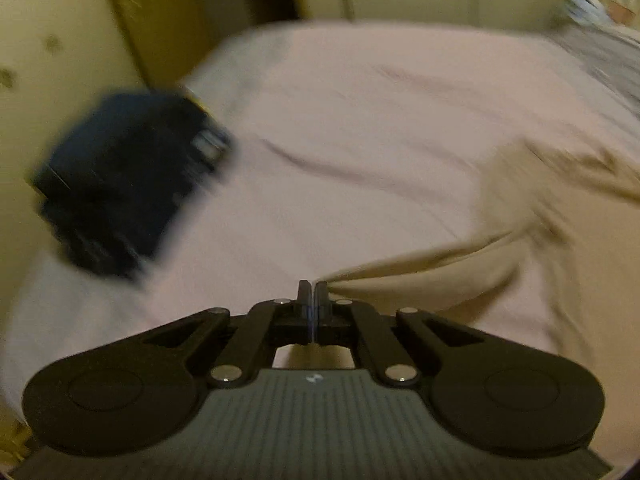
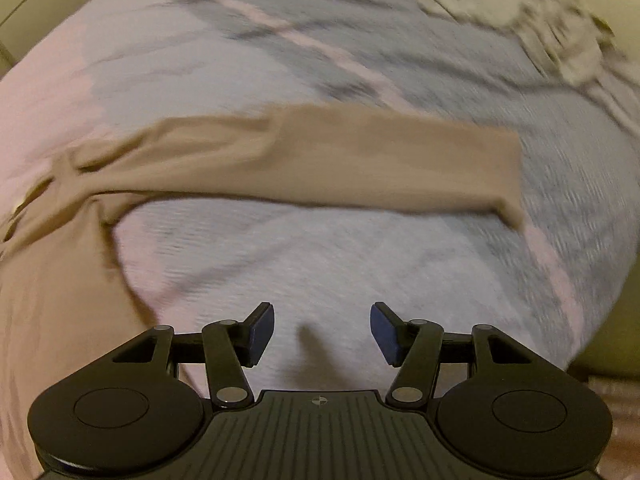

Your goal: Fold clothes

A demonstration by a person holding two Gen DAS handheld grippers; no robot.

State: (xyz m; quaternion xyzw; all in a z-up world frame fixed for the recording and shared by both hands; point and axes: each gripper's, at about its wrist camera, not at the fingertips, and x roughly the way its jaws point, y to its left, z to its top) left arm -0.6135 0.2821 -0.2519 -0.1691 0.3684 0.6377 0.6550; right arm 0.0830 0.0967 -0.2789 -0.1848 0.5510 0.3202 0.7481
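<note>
We see a dark blue folded item (image 1: pixel 128 184) smeared by motion blur; the tan garment (image 2: pixel 320 156) runs off the frame's left edge.

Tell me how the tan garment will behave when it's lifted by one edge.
The tan garment is probably floppy: it lies creased on the bed. It looks thin and light. From the shut left claw it seems to stretch taut, so the rest would likely trail and sag.
</note>
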